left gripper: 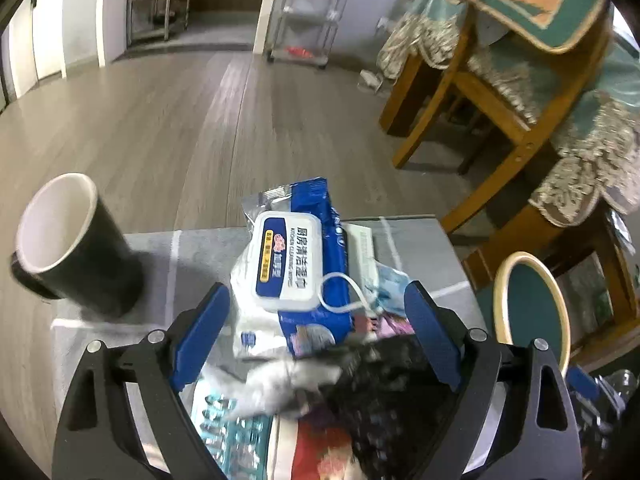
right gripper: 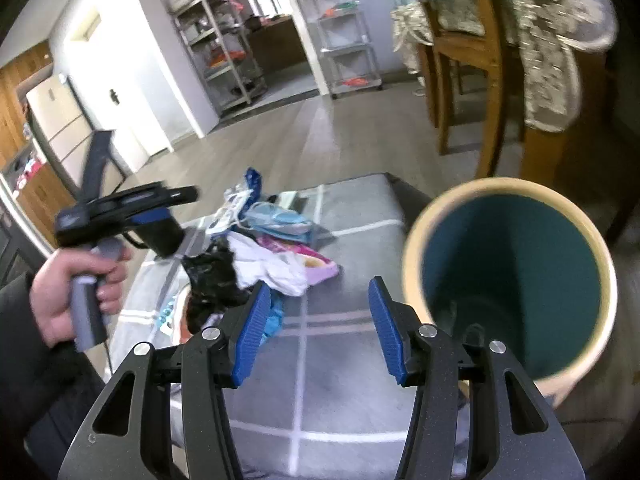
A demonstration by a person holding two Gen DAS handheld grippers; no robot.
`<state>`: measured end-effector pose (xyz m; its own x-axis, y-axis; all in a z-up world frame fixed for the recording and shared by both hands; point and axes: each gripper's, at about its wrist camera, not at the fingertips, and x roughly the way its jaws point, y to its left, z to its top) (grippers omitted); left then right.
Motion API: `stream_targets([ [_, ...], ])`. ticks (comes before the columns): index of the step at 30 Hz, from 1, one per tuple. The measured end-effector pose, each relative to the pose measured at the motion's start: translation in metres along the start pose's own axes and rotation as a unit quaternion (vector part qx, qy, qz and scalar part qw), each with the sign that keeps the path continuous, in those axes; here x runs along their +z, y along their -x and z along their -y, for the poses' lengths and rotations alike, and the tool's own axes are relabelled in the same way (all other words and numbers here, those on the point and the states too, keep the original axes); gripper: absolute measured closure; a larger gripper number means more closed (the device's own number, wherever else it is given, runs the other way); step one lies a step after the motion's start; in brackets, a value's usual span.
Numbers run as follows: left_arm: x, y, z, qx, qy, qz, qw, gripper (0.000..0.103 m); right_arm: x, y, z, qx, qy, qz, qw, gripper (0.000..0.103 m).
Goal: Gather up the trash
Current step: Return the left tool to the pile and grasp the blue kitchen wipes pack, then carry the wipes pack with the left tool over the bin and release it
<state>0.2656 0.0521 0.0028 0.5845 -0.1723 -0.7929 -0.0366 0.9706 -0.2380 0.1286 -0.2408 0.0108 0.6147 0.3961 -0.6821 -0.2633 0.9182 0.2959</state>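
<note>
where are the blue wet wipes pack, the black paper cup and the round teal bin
blue wet wipes pack with white lid (left gripper: 289, 258), left wrist view, on its lid
black paper cup with white inside (left gripper: 96, 264), left wrist view, on its outer wall
round teal bin with cream rim (right gripper: 516, 248), right wrist view, on its inner wall

Daylight from the bright doorway (right gripper: 100, 92) lit the room evenly, streaking glare across the floor (left gripper: 224, 96). The cup (left gripper: 68, 240) cast a soft shadow. Fisheye bending darkened the corners; the trash pile (left gripper: 320, 380) and hand (right gripper: 76, 284) were motion-blurred.

Wooden chair (left gripper: 492, 92), metal shelves (right gripper: 224, 52), fridge (right gripper: 60, 120)
</note>
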Motion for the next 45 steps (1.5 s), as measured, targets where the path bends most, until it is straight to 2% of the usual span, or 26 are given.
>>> stream_targets([
  [10, 0.028, -0.078, -0.016, -0.001, 0.041, -0.080, 0.9959, 0.016, 0.020, -0.032, -0.036, 0.023, 0.040, -0.019, 0.999, 0.050],
  [13, 0.031, -0.095, -0.012, 0.012, 0.031, -0.095, 0.9949, 0.015, 0.025, -0.041, -0.043, 0.029, 0.050, -0.025, 0.998, 0.050],
  [20, 0.030, -0.109, -0.008, 0.052, -0.003, -0.105, 0.9931, 0.010, 0.025, -0.060, -0.060, 0.037, 0.081, -0.041, 0.995, 0.050],
  [22, 0.028, -0.111, -0.011, 0.050, 0.001, -0.110, 0.9926, 0.013, 0.026, -0.064, -0.062, 0.035, 0.085, -0.044, 0.995, 0.050],
  [24, 0.027, -0.113, -0.017, 0.036, 0.015, -0.122, 0.9918, 0.035, 0.027, -0.068, -0.061, 0.034, 0.087, -0.048, 0.995, 0.050],
  [26, 0.027, -0.110, -0.021, 0.031, 0.015, -0.120, 0.9922, 0.043, 0.027, -0.070, -0.059, 0.033, 0.088, -0.050, 0.994, 0.052],
  [28, 0.026, -0.106, -0.024, 0.021, 0.020, -0.119, 0.9925, 0.045, 0.027, -0.072, -0.058, 0.034, 0.089, -0.056, 0.994, 0.057],
  [36, 0.026, -0.076, -0.041, 0.006, 0.043, -0.086, 0.9953, 0.052, 0.022, -0.079, -0.061, 0.041, 0.097, -0.073, 0.992, 0.061],
  [38, 0.028, -0.070, -0.042, 0.005, 0.049, -0.077, 0.9958, 0.056, 0.020, -0.083, -0.063, 0.040, 0.102, -0.077, 0.991, 0.071],
  [40, 0.027, -0.060, -0.048, -0.001, 0.061, -0.067, 0.9959, 0.058, 0.019, -0.084, -0.062, 0.038, 0.103, -0.080, 0.991, 0.093],
  [42, 0.027, -0.053, -0.053, -0.010, 0.070, -0.060, 0.9957, 0.063, 0.019, -0.082, -0.061, 0.039, 0.099, -0.075, 0.992, 0.099],
  [45, 0.025, -0.035, -0.056, -0.024, 0.079, -0.041, 0.9957, 0.064, 0.021, -0.072, -0.056, 0.049, 0.083, -0.060, 0.994, 0.100],
])
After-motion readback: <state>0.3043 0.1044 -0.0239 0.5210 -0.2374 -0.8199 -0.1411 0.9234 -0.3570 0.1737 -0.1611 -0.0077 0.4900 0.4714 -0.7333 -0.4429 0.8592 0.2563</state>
